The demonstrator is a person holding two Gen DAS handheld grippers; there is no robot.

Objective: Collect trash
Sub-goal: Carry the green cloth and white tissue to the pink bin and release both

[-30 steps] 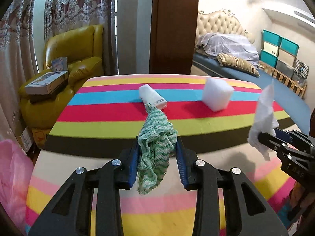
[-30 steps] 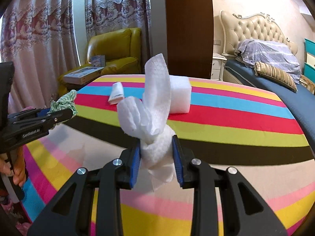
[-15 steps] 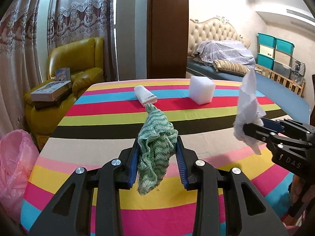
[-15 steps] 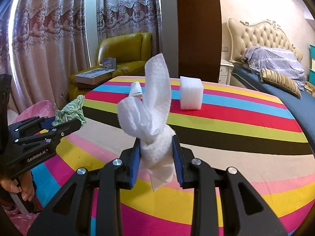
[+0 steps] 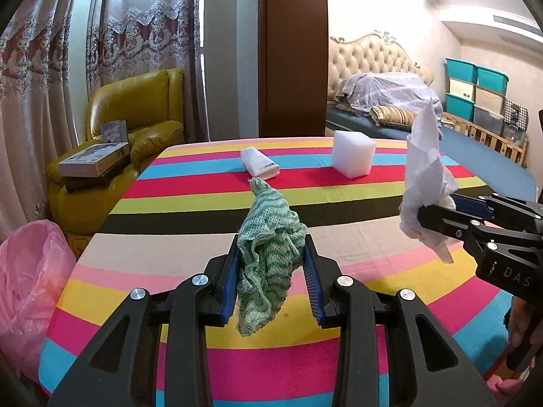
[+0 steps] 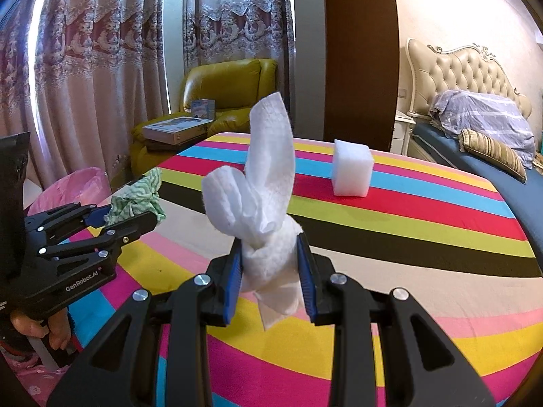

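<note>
My left gripper (image 5: 271,257) is shut on a crumpled green-and-white cloth (image 5: 268,257) and holds it above the near part of the striped table (image 5: 190,210). It also shows at the left of the right wrist view (image 6: 135,210). My right gripper (image 6: 269,261) is shut on a twisted white paper towel (image 6: 261,190), also held above the table; it shows at the right of the left wrist view (image 5: 431,217). A white foam block (image 5: 353,157) and a white tube (image 5: 259,164) lie on the far part of the table. A pink trash bag (image 5: 30,281) stands left of the table.
A yellow armchair (image 5: 135,115) with boxes (image 5: 93,162) on it stands beyond the table's left corner. A bed (image 5: 390,101) and stacked storage bins (image 5: 475,91) are at the far right. Curtains (image 5: 68,51) and a brown door panel (image 5: 292,51) are behind.
Both grippers have pulled back from the table and risen, still holding the cloth and the paper towel. More of the table and the pink bag have come into view.
</note>
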